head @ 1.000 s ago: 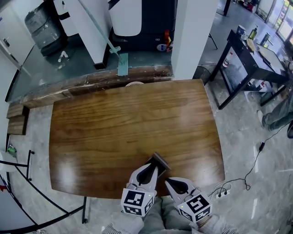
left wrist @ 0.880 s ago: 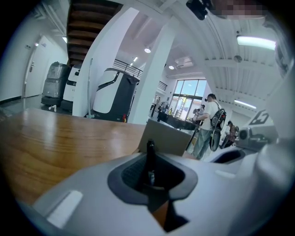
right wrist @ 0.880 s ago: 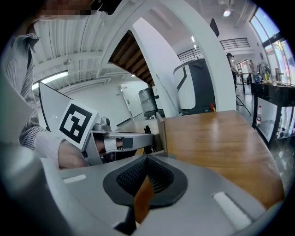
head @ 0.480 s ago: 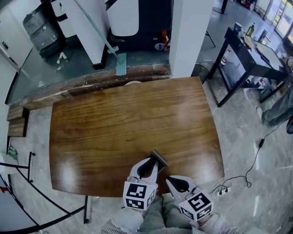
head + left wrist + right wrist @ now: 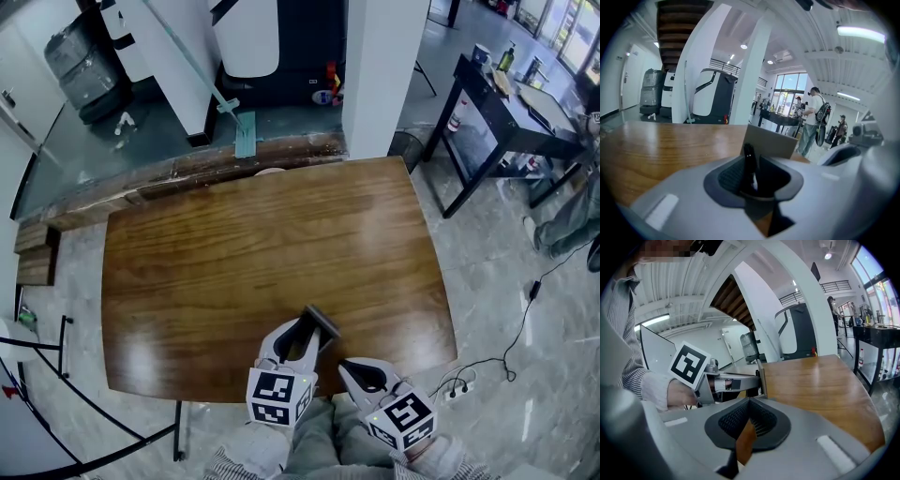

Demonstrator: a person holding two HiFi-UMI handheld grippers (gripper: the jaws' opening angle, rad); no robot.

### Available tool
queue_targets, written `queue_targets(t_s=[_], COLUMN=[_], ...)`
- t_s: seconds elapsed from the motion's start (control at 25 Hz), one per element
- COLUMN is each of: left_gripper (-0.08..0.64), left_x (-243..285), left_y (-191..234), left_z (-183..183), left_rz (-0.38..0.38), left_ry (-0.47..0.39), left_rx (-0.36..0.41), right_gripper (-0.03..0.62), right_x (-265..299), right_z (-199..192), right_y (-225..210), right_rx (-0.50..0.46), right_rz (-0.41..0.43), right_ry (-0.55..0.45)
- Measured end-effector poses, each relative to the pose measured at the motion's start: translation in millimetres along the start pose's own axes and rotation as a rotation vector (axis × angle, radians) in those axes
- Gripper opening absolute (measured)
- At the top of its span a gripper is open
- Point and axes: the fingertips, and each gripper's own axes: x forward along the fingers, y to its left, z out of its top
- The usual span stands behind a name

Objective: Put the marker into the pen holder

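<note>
Black marker (image 5: 749,165) sits clamped upright in the left gripper (image 5: 302,345), just beside the pen holder (image 5: 320,323) on the wooden table (image 5: 234,244), likely lined up for the drop; right gripper (image 5: 364,377) hangs alongside, jaws together, empty.

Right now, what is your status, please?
Left gripper shut on marker, at holder. Right gripper shut, empty. Marker not yet in. Nothing in the way.

A brown wooden tabletop (image 5: 262,234) stands on a pale glossy floor (image 5: 487,291). Behind it rises a white pillar (image 5: 384,75); a black desk (image 5: 511,117) stands at right.
</note>
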Motion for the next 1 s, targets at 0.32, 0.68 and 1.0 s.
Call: queue_targets(t_s=[0.32, 0.68, 1.0], left_gripper=[0.114, 0.022, 0.008], left_x=[-12, -46, -74], left_y=[-1, -30, -67], left_z=[6, 19, 8], left_rz=[0.025, -0.02, -0.099], left_ry=[-0.028, -0.069, -0.063], left_rx=[0.006, 0.047, 0.043], right_gripper=[0.0, 0.0, 0.0], right_x=[-8, -29, -49], right_z=[5, 26, 36], right_y=[2, 15, 24], right_rx=[-0.008, -0.057, -0.081], right_rz=[-0.01, -0.019, -0.048], right_ry=[-0.029, -0.082, -0.125])
